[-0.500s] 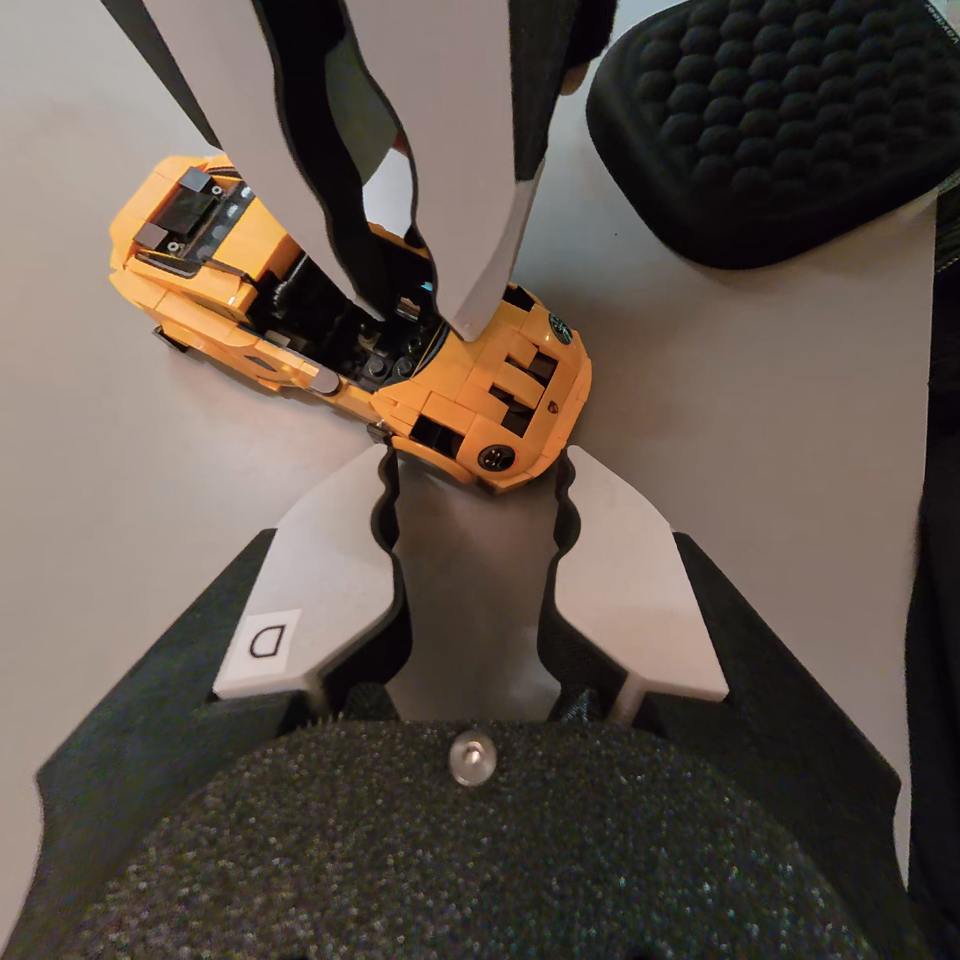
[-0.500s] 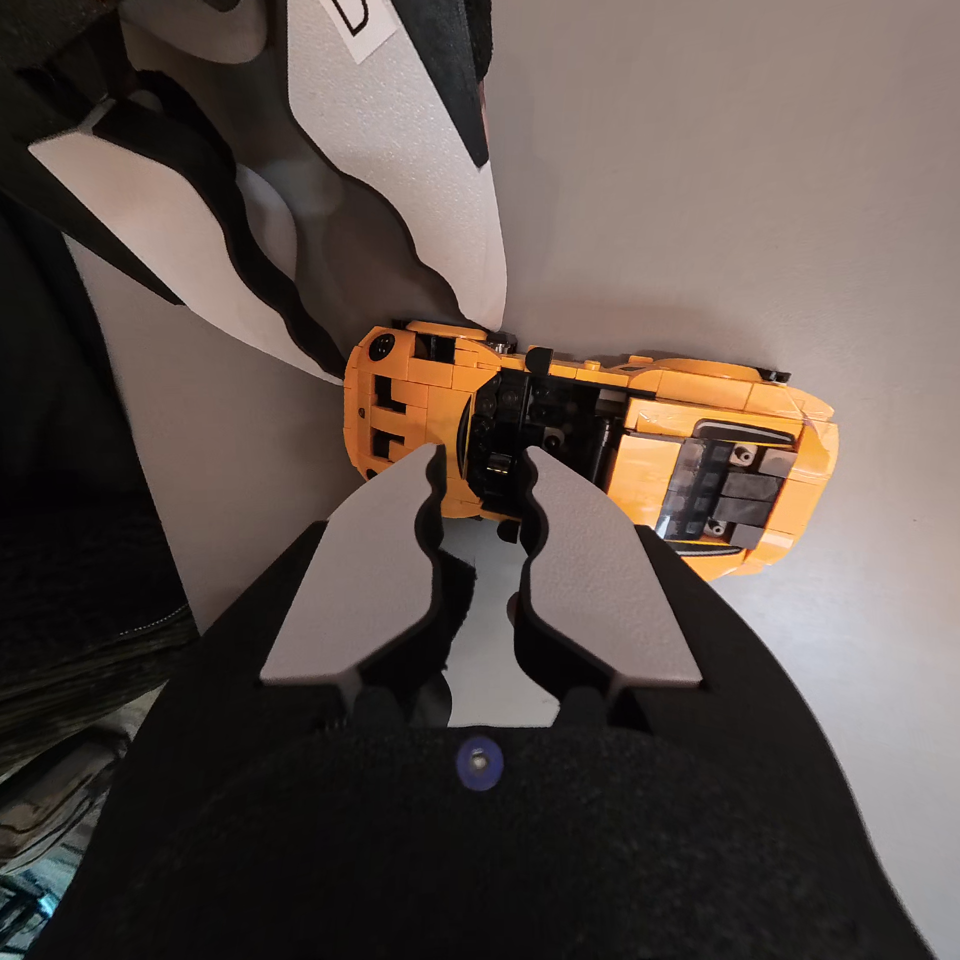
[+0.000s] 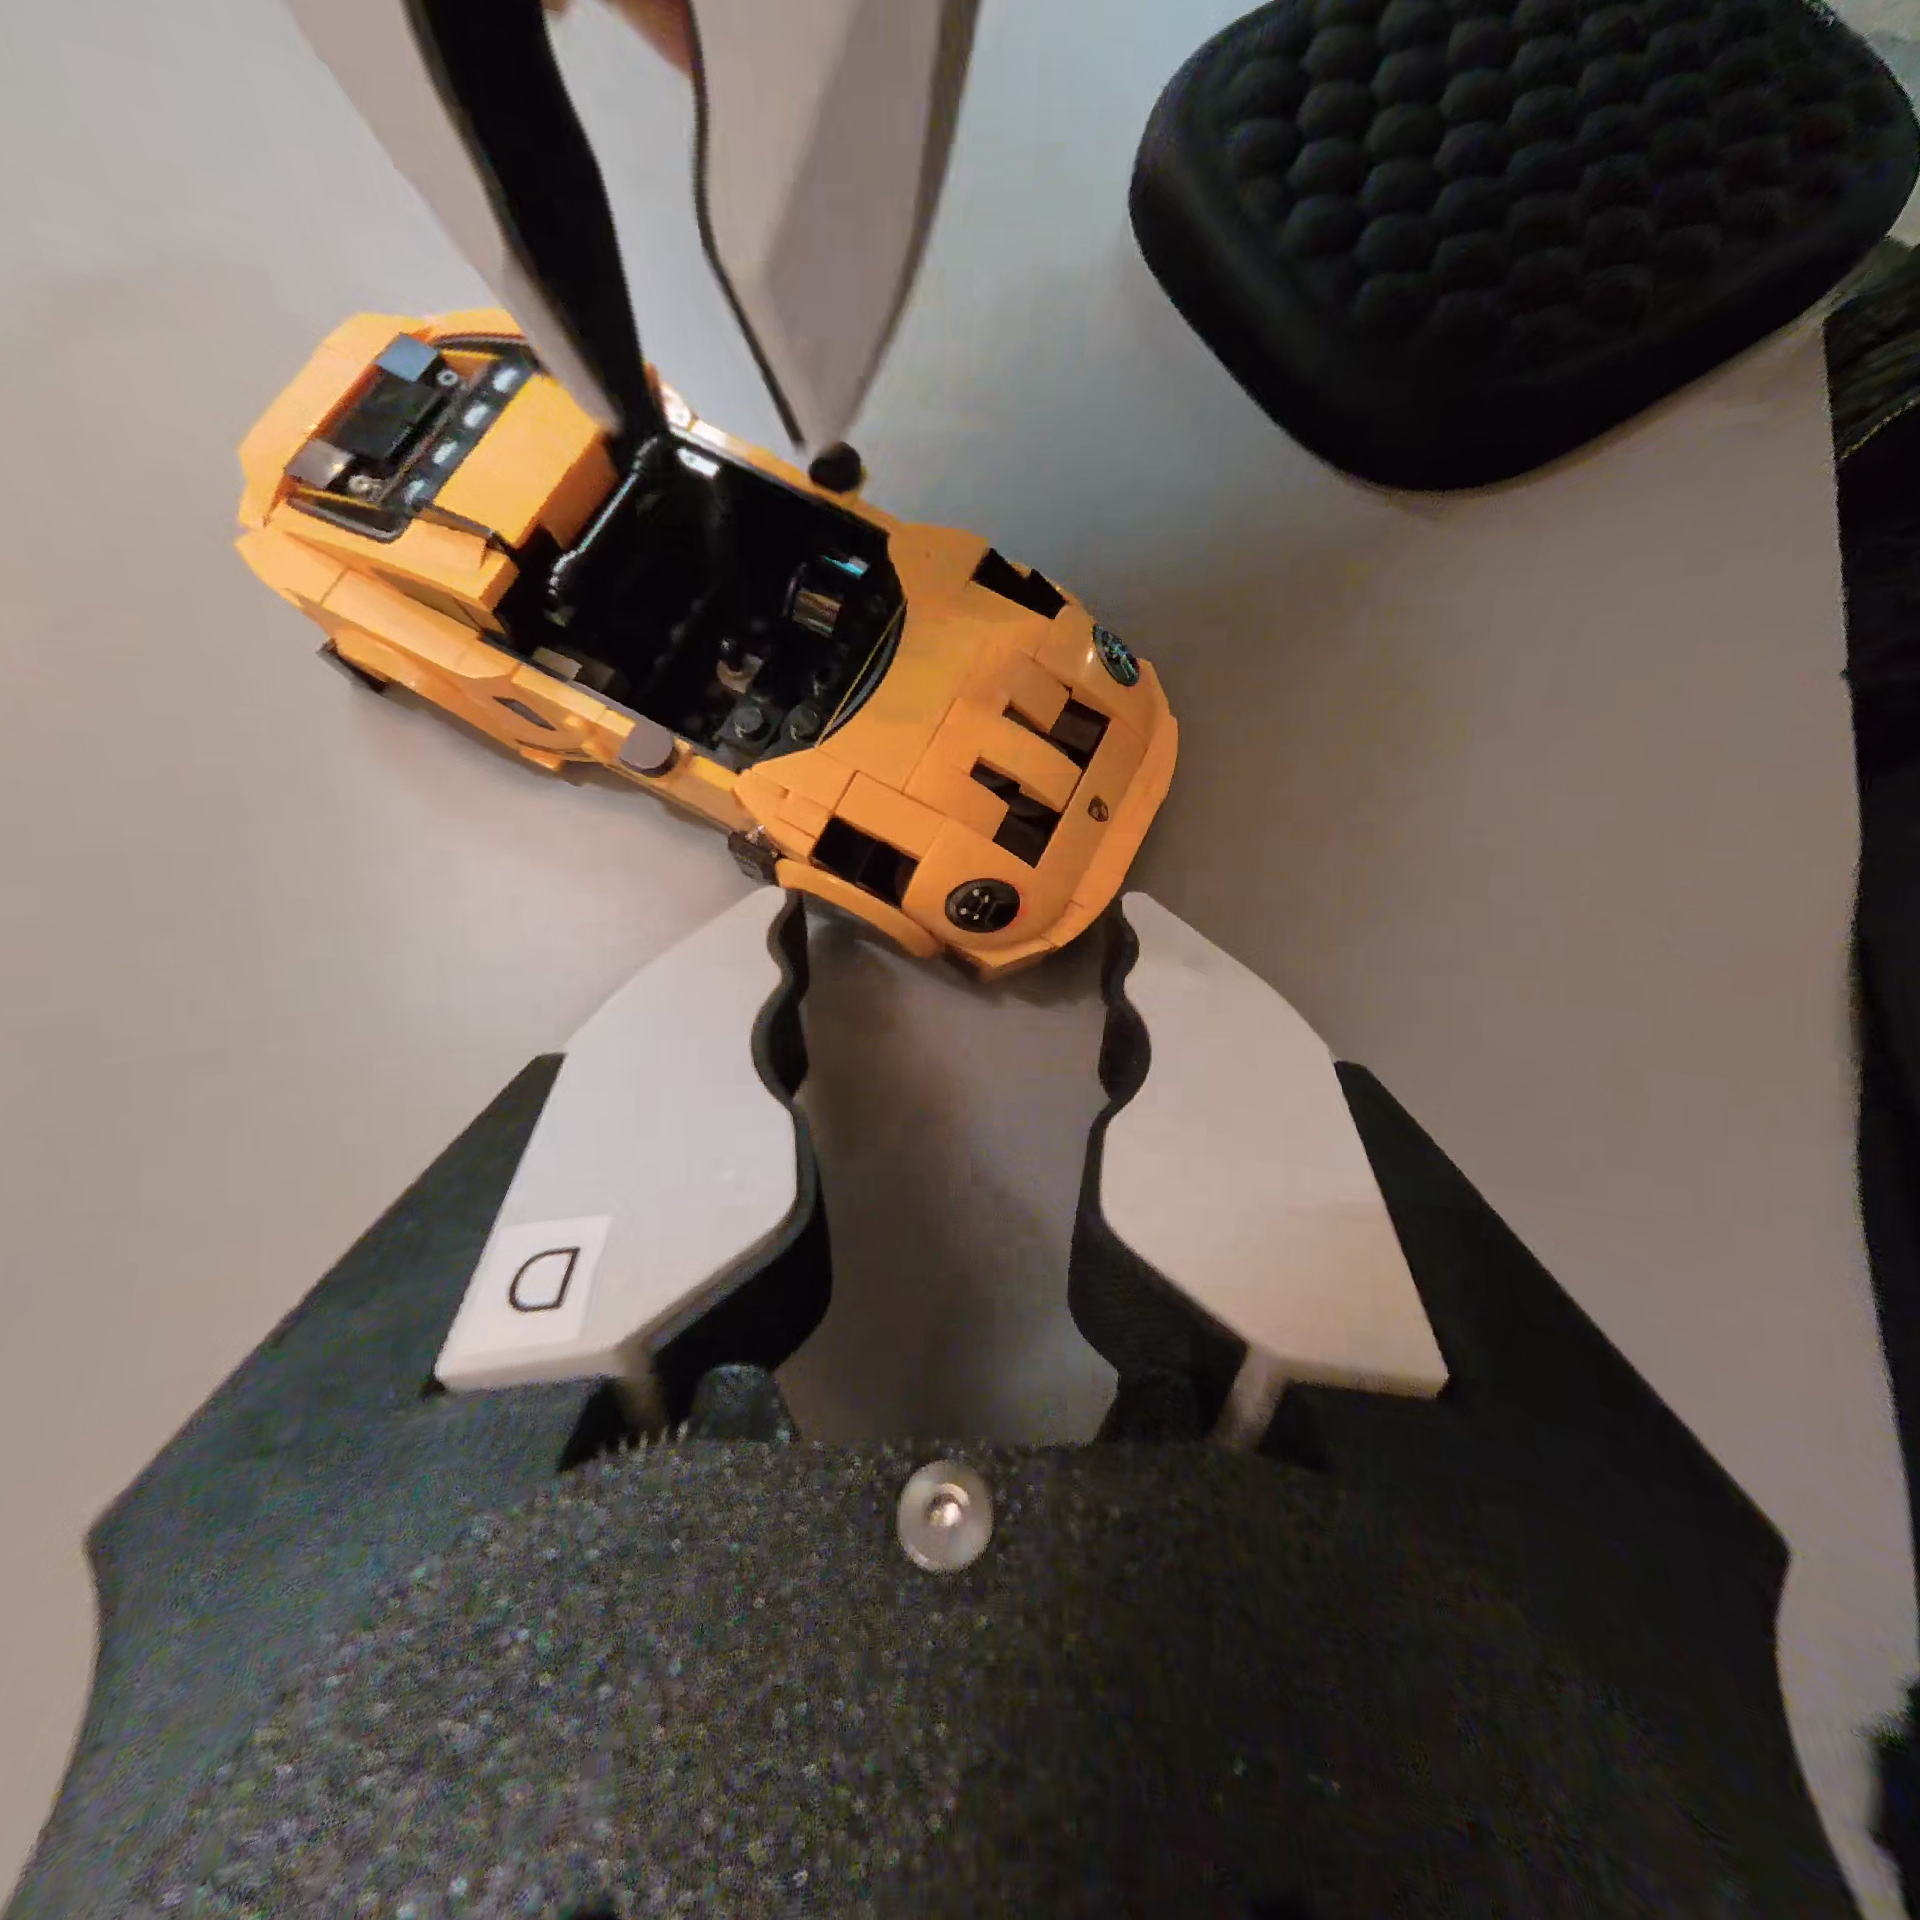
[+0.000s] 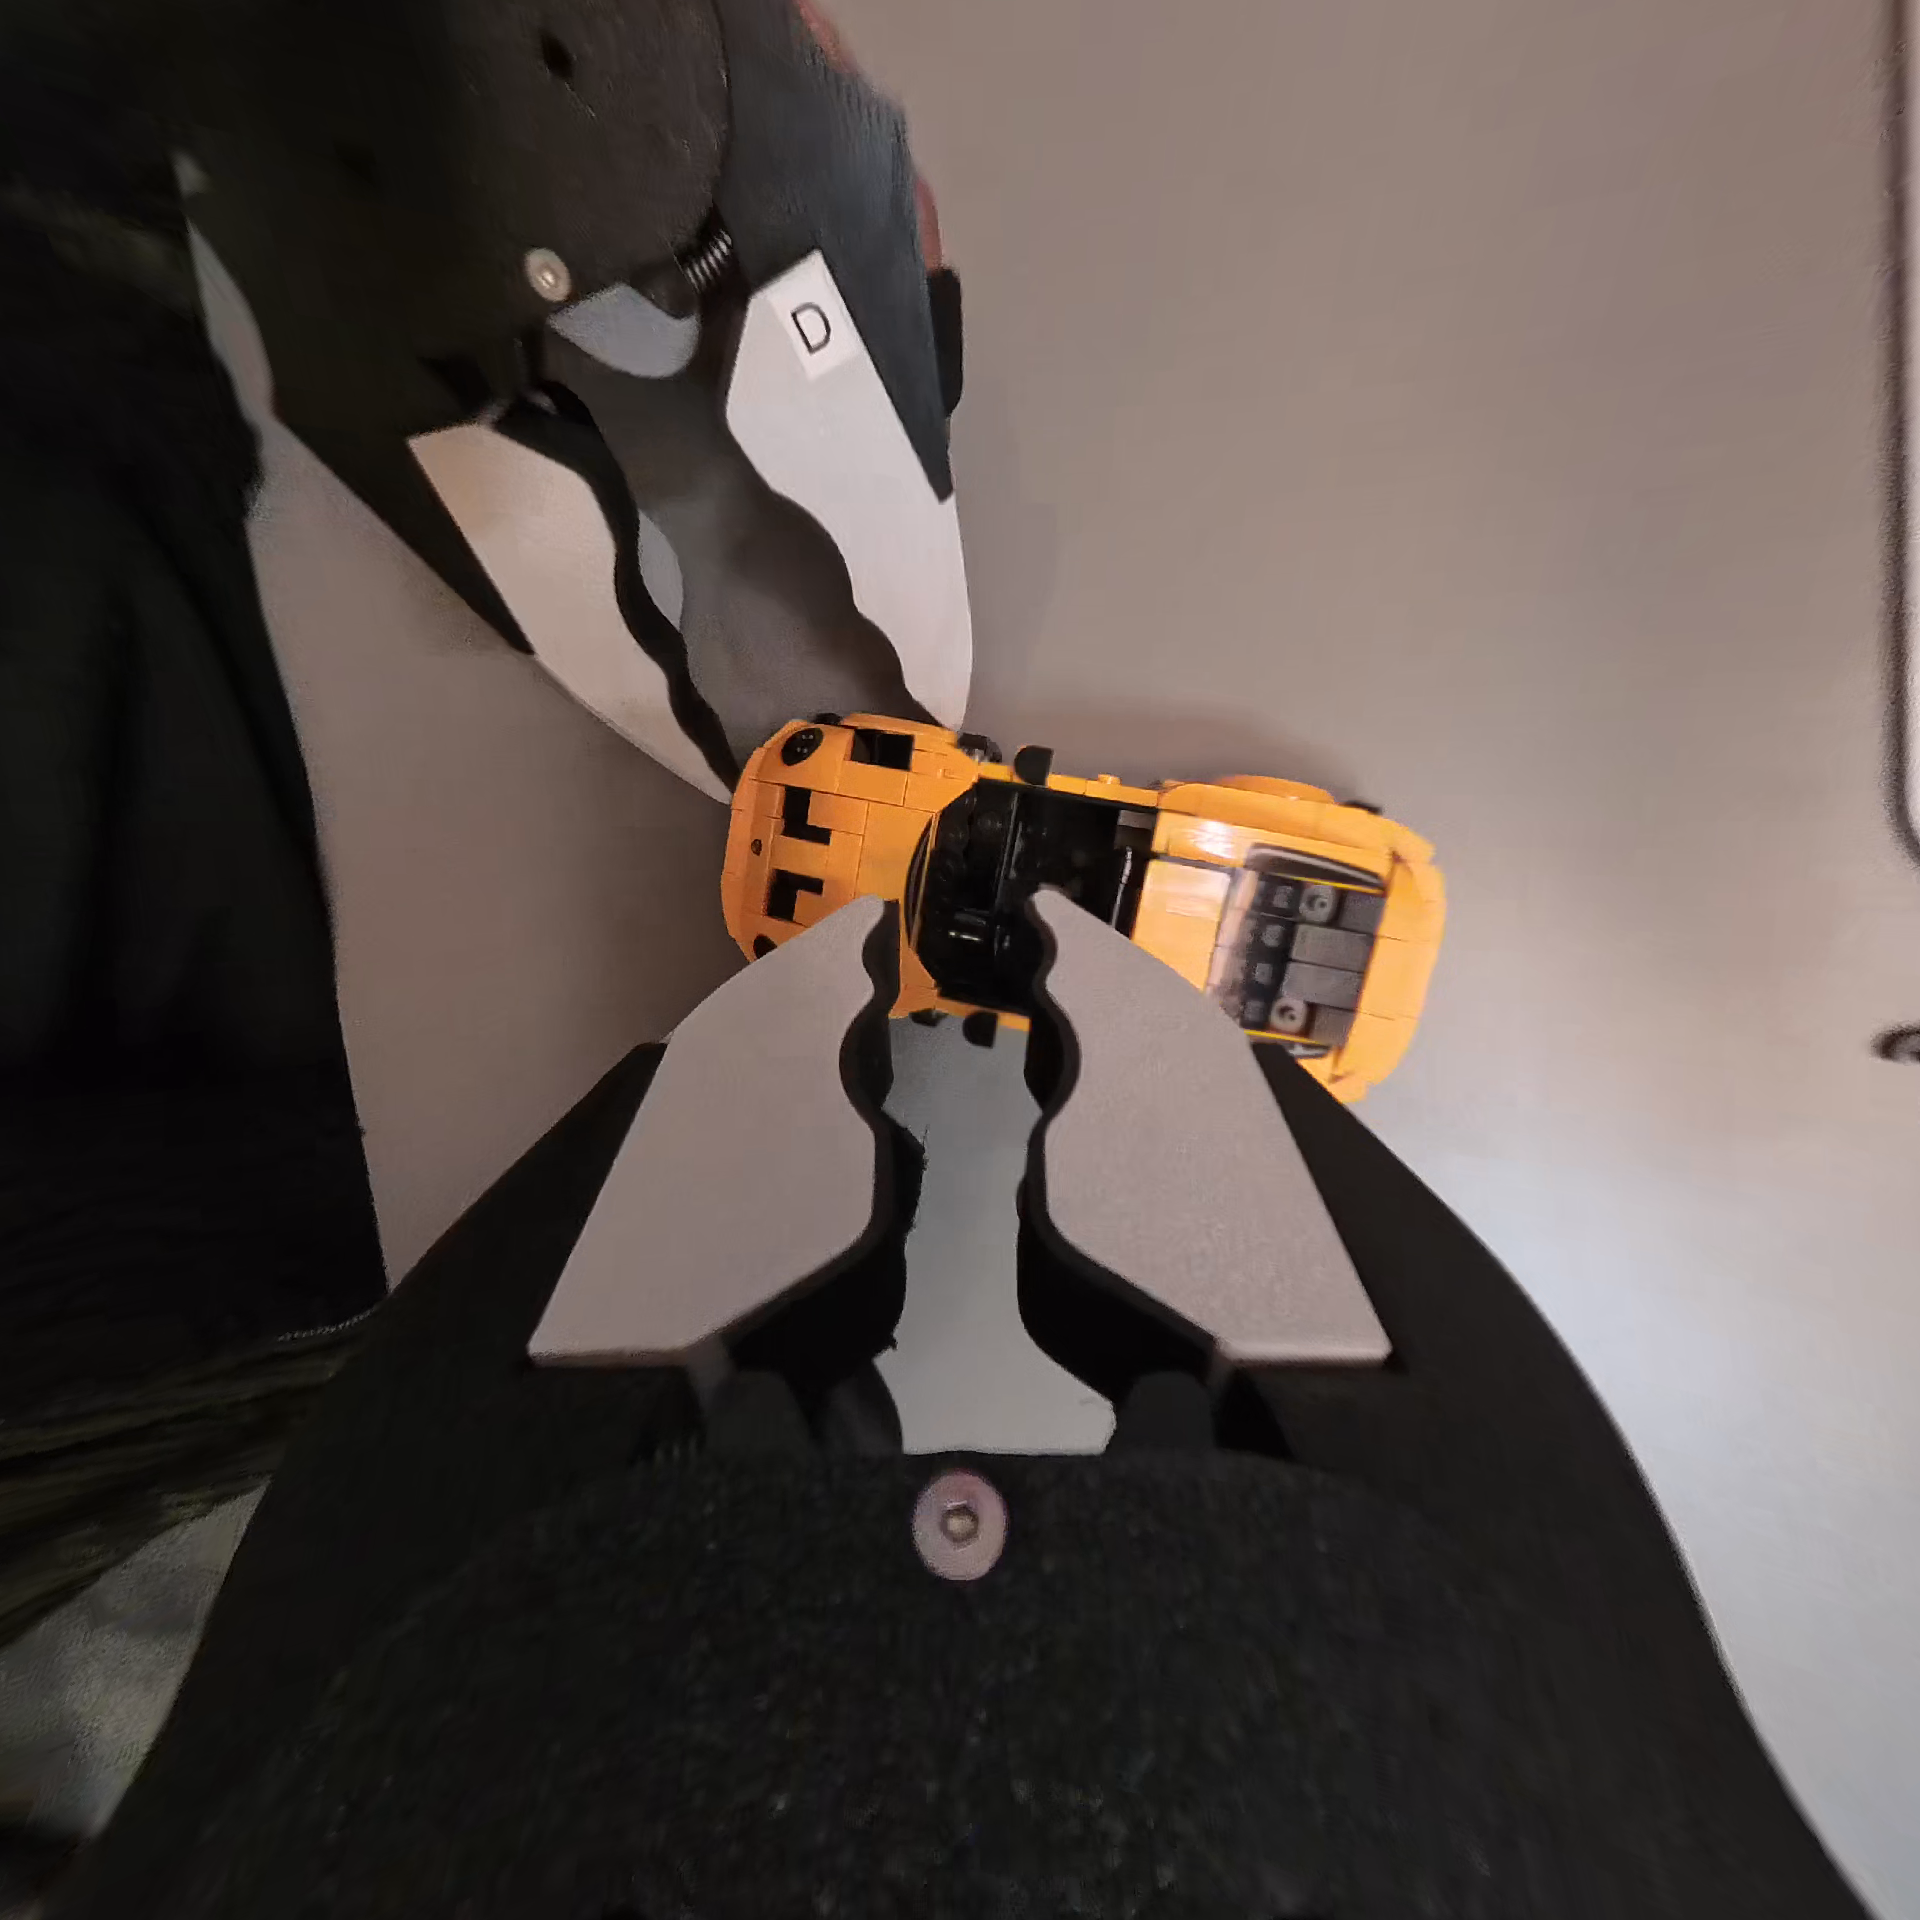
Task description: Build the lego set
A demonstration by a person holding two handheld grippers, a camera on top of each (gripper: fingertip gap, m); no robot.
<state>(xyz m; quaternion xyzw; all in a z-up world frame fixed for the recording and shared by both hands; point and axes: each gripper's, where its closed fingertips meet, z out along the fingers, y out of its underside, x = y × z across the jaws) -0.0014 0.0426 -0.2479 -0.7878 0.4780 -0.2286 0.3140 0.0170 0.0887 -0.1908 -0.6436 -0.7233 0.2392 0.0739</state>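
An orange lego car (image 3: 883, 800) with an open black cockpit and no roof lies on the grey table (image 3: 312, 1039); it also shows in the right wrist view (image 4: 831, 821). My left gripper (image 3: 951, 909) is open wide and straddles the car's front corner, its tips touching the nose and side, as the right wrist view (image 4: 844, 758) also shows. My right gripper (image 4: 961, 904) is open a narrow gap and empty, its tips hovering over the cockpit. In the left wrist view (image 3: 722, 431) it hangs above the car's far side.
A black bumpy cushion (image 3: 1507, 208) lies on the table beyond the car's nose. Dark fabric (image 4: 125, 831) fills the left edge of the right wrist view. A thin dark cable (image 4: 1901, 416) runs along the table's far right. My hands' fingertips stand some 8 centimeters from each other.
My right gripper has lifted out of the cockpit and pulled back toward the car's far side. The car and my left gripper have stayed put.
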